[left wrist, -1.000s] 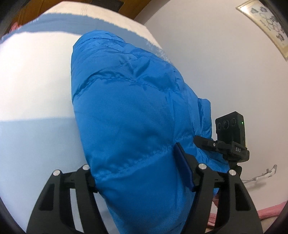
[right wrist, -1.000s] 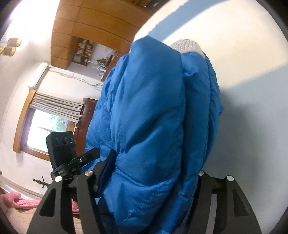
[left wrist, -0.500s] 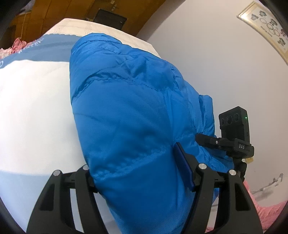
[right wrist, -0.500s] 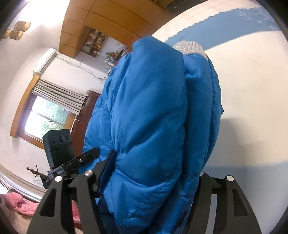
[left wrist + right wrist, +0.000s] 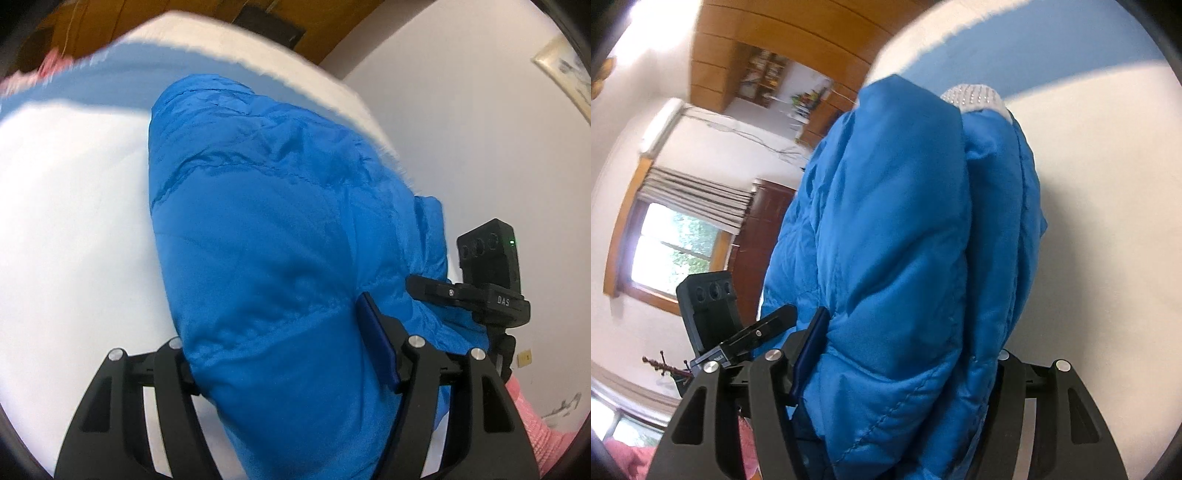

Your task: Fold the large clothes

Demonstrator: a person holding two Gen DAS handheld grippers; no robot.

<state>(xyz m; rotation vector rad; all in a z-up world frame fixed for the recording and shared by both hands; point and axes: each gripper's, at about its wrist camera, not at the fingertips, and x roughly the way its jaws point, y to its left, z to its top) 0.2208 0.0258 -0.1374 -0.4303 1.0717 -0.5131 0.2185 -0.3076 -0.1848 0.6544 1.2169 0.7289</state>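
A bright blue quilted down jacket (image 5: pixel 266 236) hangs bunched between both grippers above a white and light-blue bed (image 5: pixel 66 206). My left gripper (image 5: pixel 284 354) is shut on a thick fold of the jacket. My right gripper (image 5: pixel 905 365) is shut on another thick fold of the same jacket (image 5: pixel 908 229); a grey dotted lining patch (image 5: pixel 975 96) shows at its far end. The right gripper's body (image 5: pixel 487 280) shows at the right of the left wrist view, and the left gripper's body (image 5: pixel 709 314) at the left of the right wrist view.
The bed sheet (image 5: pixel 1108 155) fills the space behind the jacket. A white wall (image 5: pixel 480 129) with a framed picture (image 5: pixel 565 70) is to the right. Wooden panelling (image 5: pixel 746 48), a window (image 5: pixel 672 251) and pink cloth (image 5: pixel 532 417) are around the bed.
Both grippers keep their hold on the jacket. The views have swung, so more of the bed's far edge and the room shows; the jacket has shifted relative to the bed.
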